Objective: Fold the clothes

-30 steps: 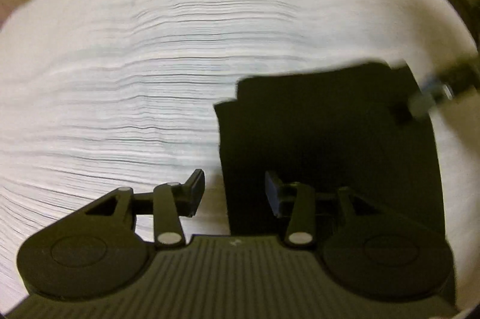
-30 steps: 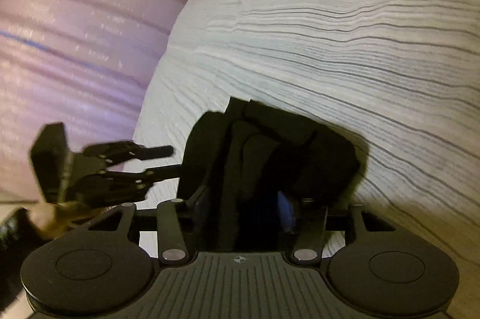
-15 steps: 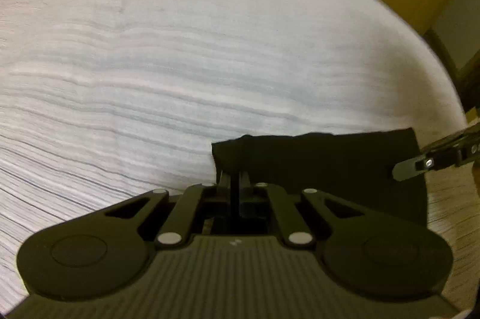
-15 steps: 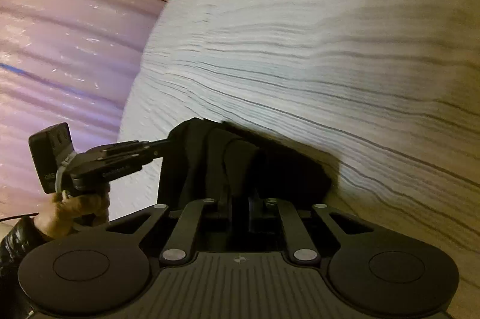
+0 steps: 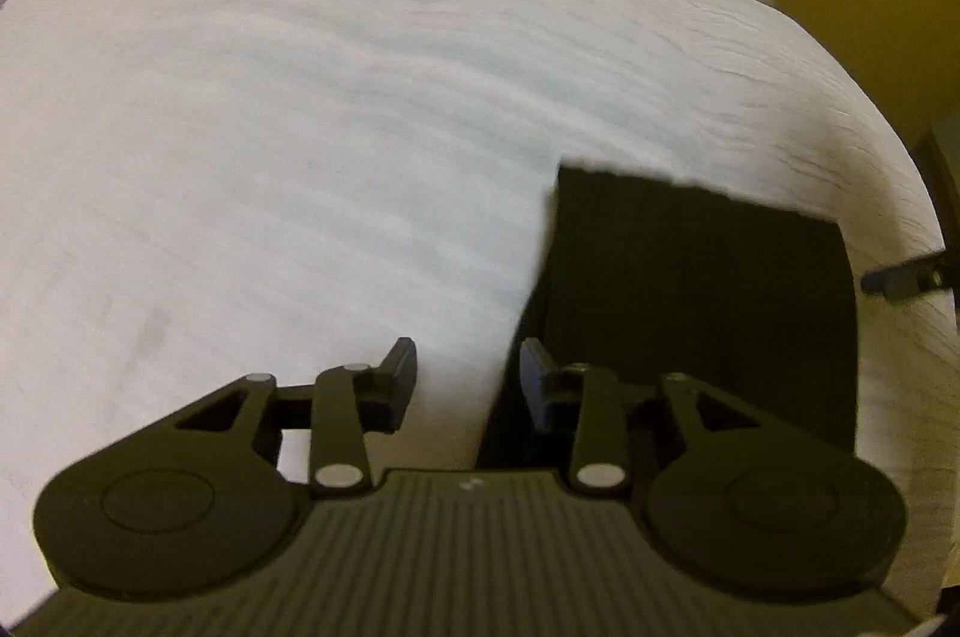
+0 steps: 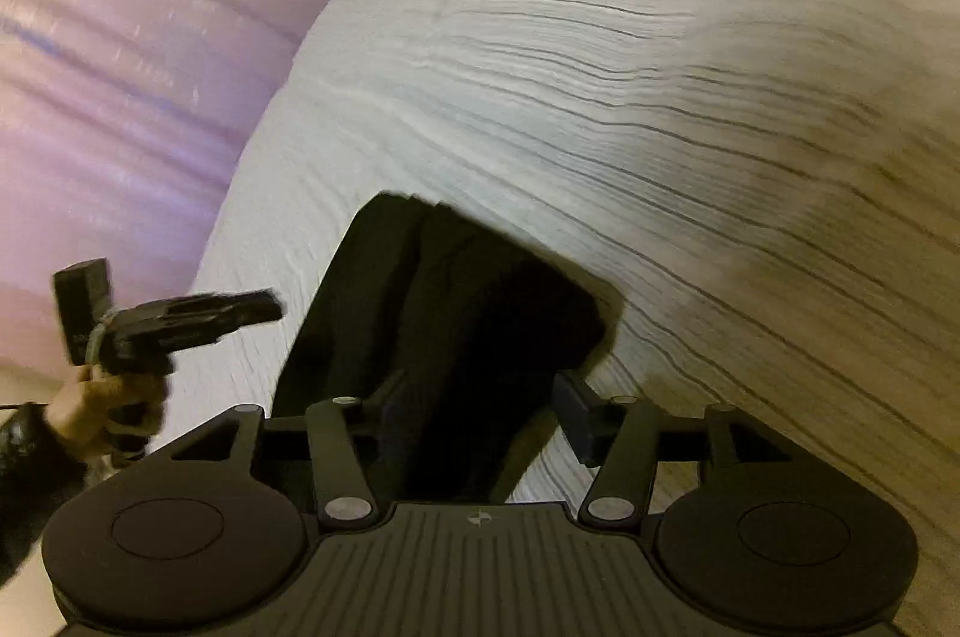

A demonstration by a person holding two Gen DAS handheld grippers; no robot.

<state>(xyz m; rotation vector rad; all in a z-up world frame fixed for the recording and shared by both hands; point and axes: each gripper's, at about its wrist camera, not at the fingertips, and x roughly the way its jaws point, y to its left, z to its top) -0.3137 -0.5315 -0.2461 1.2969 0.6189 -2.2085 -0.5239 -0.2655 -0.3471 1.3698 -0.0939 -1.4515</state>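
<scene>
Left wrist view: my left gripper is spread, empty, over the left edge of the black folded cloth garment, which lies near the right edge of the white wood-grain table.

Right wrist view: my right gripper is spread astride the garment; I should keep the edges aligned. No legible writing.

A white table with fine dark grain lines fills both views; its surface looks like painted wood, though blur makes that uncertain. One thing lies directly on it: a black garment, folded into a flat rectangle near the table's right edge. Seen from the right wrist, the garment shows layered folds.
</scene>
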